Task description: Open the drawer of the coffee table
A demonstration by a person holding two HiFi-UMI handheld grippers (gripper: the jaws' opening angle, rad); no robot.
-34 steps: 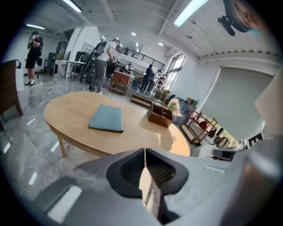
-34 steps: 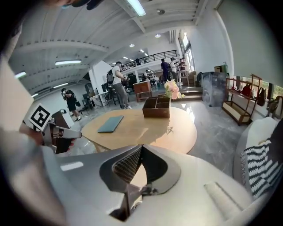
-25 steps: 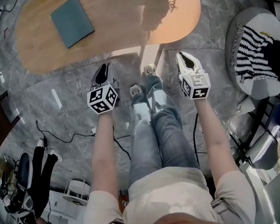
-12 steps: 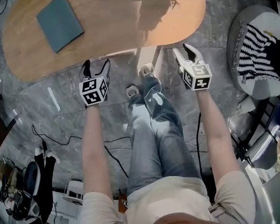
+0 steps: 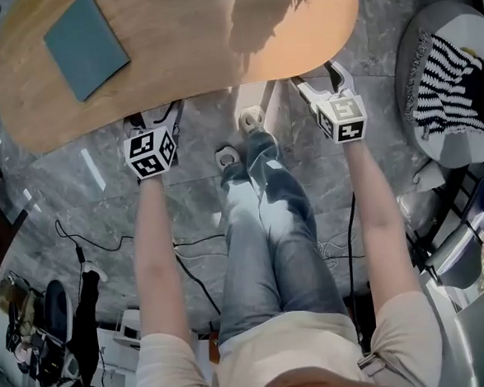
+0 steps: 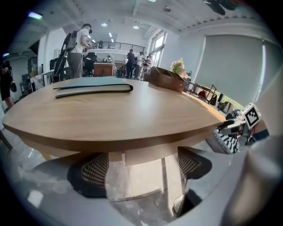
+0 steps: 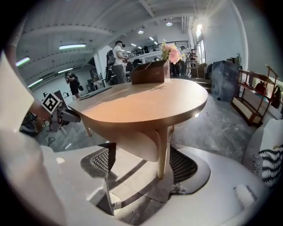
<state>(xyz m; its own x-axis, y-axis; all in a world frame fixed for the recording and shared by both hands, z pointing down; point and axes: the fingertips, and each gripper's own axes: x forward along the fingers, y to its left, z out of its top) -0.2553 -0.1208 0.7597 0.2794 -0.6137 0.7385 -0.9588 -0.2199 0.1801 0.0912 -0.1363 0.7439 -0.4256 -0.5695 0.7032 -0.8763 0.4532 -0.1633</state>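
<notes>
The coffee table point(image 5: 215, 41) is tan, the book point(image 5: 85, 46) teal, the floor point(image 5: 85, 199) marbled grey.

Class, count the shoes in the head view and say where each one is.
2. The near shoe is on the floor near the picture's centre; the far shoe just beyond, by the table edge. None seems hidden.

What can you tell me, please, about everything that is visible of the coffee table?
The coffee table has a rounded, roughly oval top of light wood-look material with a thick, smooth edge. It stands level on the grey marbled floor. Under the top are a slim pale leg and a pale curved panel. On the top lie a closed teal notebook and, at the far side, a dark box holding flowers.
</notes>
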